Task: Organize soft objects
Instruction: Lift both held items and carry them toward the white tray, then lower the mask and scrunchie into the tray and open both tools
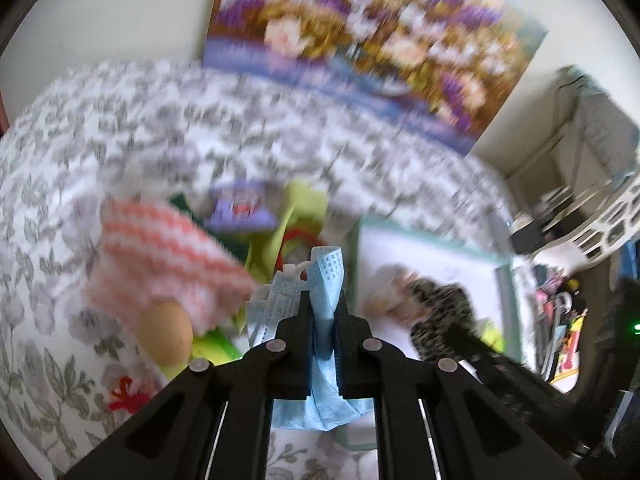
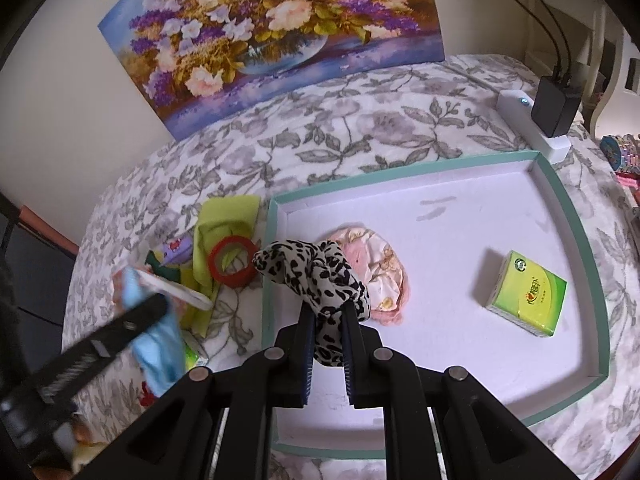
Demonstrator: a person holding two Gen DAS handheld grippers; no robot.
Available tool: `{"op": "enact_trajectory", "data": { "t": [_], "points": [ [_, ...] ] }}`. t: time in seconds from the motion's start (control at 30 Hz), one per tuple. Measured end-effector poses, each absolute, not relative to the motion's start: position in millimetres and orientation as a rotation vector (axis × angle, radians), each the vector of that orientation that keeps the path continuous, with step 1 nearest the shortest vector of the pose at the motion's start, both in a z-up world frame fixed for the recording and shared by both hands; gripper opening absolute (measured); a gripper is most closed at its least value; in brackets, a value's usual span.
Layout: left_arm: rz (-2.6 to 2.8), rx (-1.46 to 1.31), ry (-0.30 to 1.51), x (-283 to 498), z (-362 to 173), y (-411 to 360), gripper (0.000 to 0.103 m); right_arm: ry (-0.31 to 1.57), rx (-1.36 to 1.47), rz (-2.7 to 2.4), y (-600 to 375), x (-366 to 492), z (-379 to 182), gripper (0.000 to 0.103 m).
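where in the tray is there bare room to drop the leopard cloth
Free: the tray floor behind the tissue pack toward the far wall, and the near strip between right claw and pack. Crowded: the tray's left side by the pink cloth, and the pile outside it.

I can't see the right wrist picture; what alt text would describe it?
Two black fingers pinch a leopard-print cloth over a white tray with a green rim, which holds a pink cloth and a green tissue pack. At left, the other gripper holds a blue face mask above a flowered bedspread.
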State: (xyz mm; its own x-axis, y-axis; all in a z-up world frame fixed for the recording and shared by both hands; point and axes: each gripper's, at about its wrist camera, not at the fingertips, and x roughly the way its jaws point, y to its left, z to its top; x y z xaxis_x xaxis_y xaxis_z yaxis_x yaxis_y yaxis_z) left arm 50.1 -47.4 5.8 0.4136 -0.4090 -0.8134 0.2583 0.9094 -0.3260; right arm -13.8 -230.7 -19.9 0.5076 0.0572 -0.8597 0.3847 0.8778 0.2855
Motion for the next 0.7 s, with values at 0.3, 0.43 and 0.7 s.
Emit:
{"op": "enact_trajectory", "data": {
  "t": [0.3,0.43,0.7],
  "points": [
    [-0.522,-0.234,0.797,32,64,-43,0.008,0.912,0.499,-0.227,-241,-24,5,0.013],
    [-0.553,-0.216,0.746,24,74,-52,0.008,0.883,0.504,-0.243,-248,-28,11,0.013],
    [-0.600,-0.082,0.784,18,54,-105,0.008,0.928,0.559,-0.343,-284,-29,-15,0.013]
  ]
}}
